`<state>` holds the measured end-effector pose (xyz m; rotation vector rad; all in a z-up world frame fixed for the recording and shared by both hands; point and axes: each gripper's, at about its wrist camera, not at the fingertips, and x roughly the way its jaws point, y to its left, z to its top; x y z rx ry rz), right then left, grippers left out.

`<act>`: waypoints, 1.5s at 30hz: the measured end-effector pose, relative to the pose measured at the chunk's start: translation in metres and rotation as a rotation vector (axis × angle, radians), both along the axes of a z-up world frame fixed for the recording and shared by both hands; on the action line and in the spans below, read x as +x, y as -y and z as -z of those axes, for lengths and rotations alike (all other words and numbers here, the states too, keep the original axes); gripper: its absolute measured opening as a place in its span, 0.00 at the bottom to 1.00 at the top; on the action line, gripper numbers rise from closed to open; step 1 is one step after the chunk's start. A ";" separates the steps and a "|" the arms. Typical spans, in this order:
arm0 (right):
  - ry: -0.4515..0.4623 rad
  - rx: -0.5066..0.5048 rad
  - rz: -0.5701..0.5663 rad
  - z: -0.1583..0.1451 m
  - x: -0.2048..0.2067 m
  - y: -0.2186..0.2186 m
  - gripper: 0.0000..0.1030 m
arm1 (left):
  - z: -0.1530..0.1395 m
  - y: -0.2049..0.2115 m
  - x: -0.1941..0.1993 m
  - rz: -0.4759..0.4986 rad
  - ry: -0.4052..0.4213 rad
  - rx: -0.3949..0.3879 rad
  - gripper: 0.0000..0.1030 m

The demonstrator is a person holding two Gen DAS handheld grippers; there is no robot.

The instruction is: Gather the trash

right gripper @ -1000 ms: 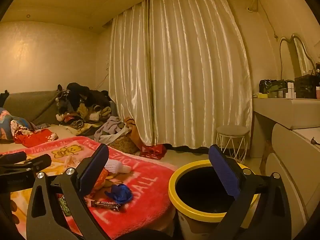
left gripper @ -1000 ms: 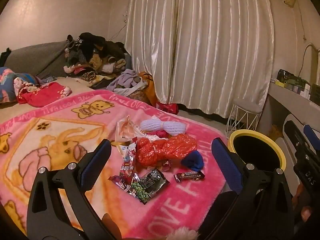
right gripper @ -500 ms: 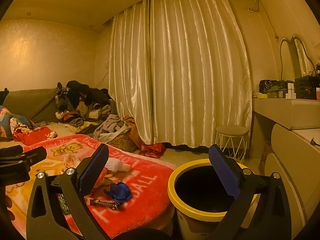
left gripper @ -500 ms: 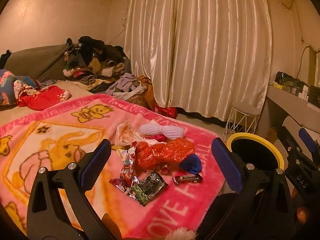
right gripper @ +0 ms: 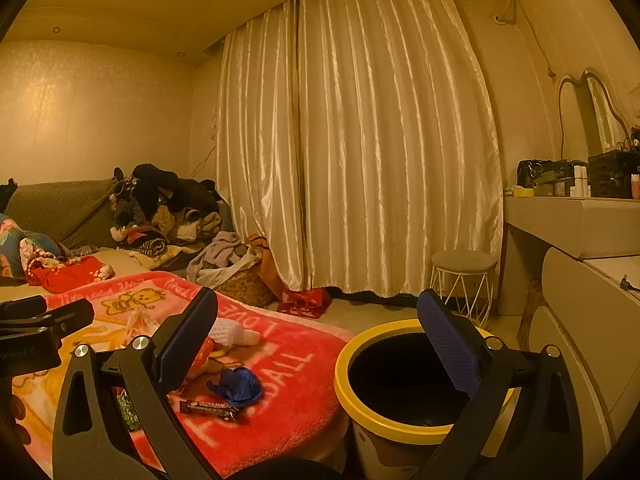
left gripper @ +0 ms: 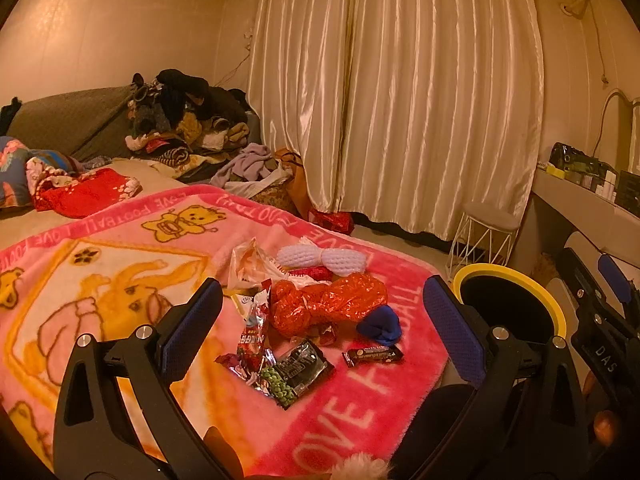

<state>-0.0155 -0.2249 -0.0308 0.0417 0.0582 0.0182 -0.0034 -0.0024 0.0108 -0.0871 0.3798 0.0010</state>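
Observation:
Several pieces of trash lie on the pink blanket [left gripper: 100, 264]: an orange plastic bag [left gripper: 328, 305], a white foam net [left gripper: 324, 259], a blue wad [left gripper: 380, 326], a brown candy bar [left gripper: 372, 355] and a dark green snack wrapper [left gripper: 294, 374]. My left gripper [left gripper: 320, 332] hangs open above this pile, holding nothing. My right gripper [right gripper: 316, 344] stands open and empty over the bed corner and the yellow-rimmed bin [right gripper: 400, 420]. The same bin [left gripper: 516, 304] stands off the bed's right edge. The candy bar [right gripper: 209, 408] and blue wad [right gripper: 238, 386] also show in the right wrist view.
A heap of clothes [left gripper: 188, 124] lies at the bed's far end by the curtain [left gripper: 400, 100]. A white wire stool [left gripper: 486, 236] stands beyond the bin. A dressing table [right gripper: 580, 224] with bottles runs along the right wall. A red bag [left gripper: 332, 220] lies on the floor.
Both views have tilted up slightly, so the trash pile and bin sit a little lower in frame. Both grippers stay open and nothing was picked up.

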 end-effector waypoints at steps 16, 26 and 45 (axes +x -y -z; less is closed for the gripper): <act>0.002 0.000 0.002 0.002 -0.002 0.003 0.94 | 0.002 0.000 -0.001 -0.002 0.002 0.002 0.89; -0.004 0.002 -0.001 0.001 -0.003 0.003 0.94 | 0.002 0.000 -0.001 0.000 0.001 0.000 0.89; -0.020 -0.002 -0.014 0.005 -0.004 -0.001 0.94 | 0.006 0.002 -0.001 0.005 0.010 0.001 0.89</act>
